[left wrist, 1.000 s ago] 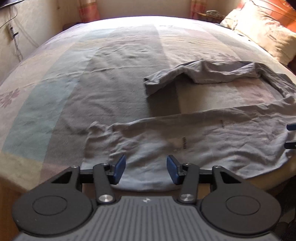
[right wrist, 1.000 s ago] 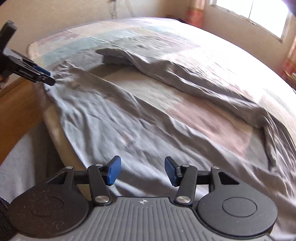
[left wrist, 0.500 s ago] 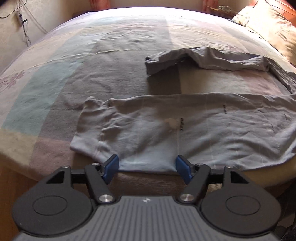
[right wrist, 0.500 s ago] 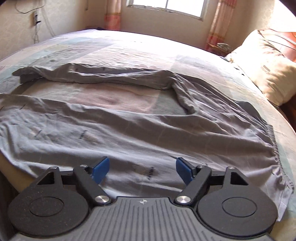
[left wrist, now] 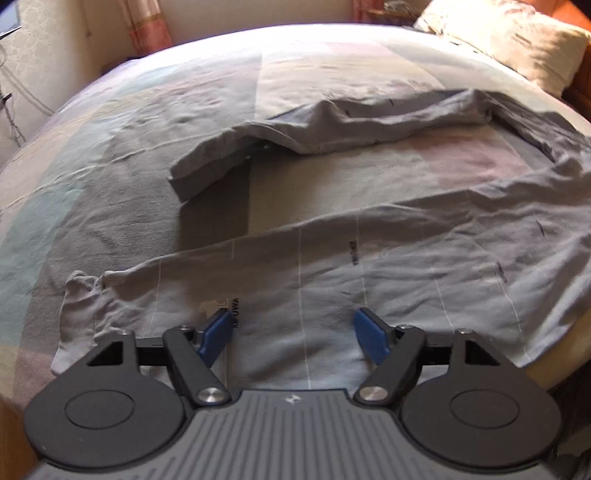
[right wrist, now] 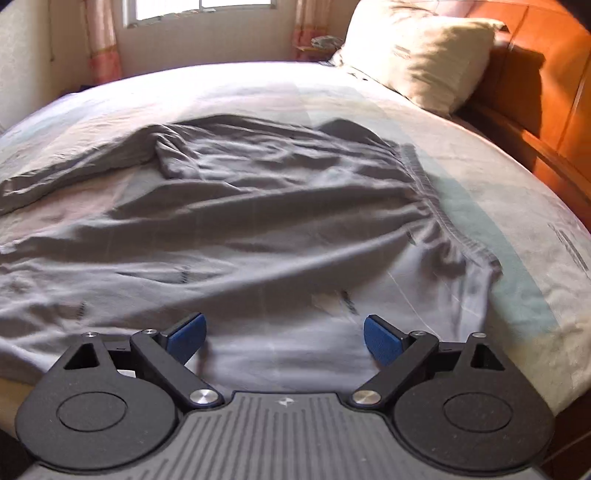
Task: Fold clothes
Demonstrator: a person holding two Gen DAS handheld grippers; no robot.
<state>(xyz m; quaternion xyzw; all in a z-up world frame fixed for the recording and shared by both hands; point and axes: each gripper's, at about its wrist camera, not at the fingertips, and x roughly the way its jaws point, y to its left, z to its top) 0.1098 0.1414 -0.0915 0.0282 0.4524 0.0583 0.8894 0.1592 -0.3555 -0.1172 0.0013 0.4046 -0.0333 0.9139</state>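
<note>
Clearly, the grey trousers (left wrist: pixel 369 280) lay spread on the bed (left wrist: pixel 129 140), with one leg along the near edge and the other leg (left wrist: pixel 332 136) bent away toward the far side. Between the two legs a patch of the pale patchwork bedcover was bare. The cuff of the near leg was crumpled at the left, near the bed's corner. In the right wrist view the waistband (right wrist: pixel 439 210) ran along the right end of the trousers (right wrist: pixel 240 229), and the cloth there was full of soft wrinkles.

The left gripper (left wrist: pixel 293 338) stood wide, with its blue pads (left wrist: pixel 216 332) just over the near leg and nothing held between them. The right gripper (right wrist: pixel 284 338) was wide too, above the near hem close to the waist, and it held nothing.

A cream pillow (right wrist: pixel 417 55) leaned against the wooden headboard (right wrist: pixel 546 81) at the far right. A window (right wrist: pixel 201 7) with curtains was behind the bed.
</note>
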